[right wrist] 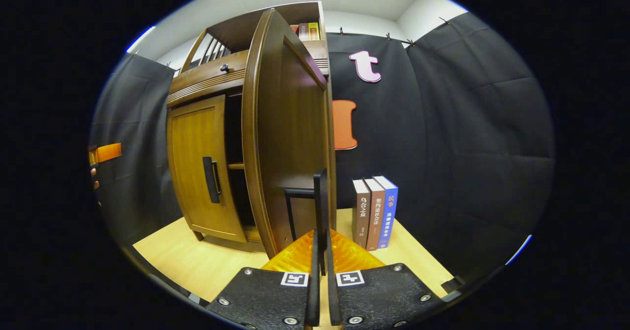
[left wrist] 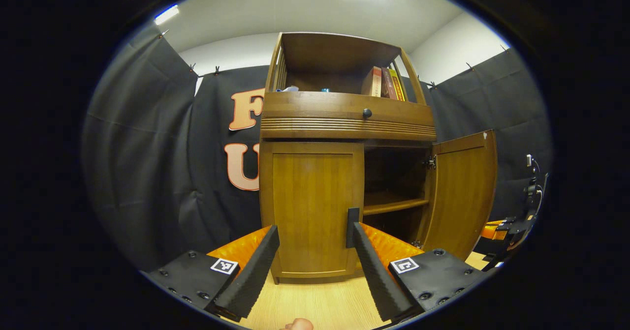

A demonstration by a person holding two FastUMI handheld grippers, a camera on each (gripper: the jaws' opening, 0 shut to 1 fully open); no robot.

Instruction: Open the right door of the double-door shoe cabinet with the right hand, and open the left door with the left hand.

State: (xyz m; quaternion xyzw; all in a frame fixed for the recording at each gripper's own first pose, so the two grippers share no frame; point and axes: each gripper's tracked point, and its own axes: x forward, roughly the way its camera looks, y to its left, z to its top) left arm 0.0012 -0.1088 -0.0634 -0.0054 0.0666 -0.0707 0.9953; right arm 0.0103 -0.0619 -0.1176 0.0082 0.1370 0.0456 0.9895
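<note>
The wooden shoe cabinet (left wrist: 315, 118) stands before me on a light wood surface. Its left door (left wrist: 310, 212) is closed, and that door's black handle (left wrist: 352, 219) sits right by the tip of one finger of my left gripper (left wrist: 315, 229), which is open with nothing pressed between its fingers. The right door (left wrist: 462, 192) stands swung wide open, showing an inner shelf (left wrist: 393, 204). In the right gripper view, the right door (right wrist: 285, 133) is edge-on close up, and my right gripper (right wrist: 321, 251) is shut on its black handle (right wrist: 321, 197).
Three upright books (right wrist: 375, 212) stand on the wood surface right of the cabinet, against the black cloth. More books (left wrist: 386, 83) sit in the open top shelf above a drawer with a round knob (left wrist: 366, 113). The right gripper (left wrist: 512, 226) shows at the far right edge.
</note>
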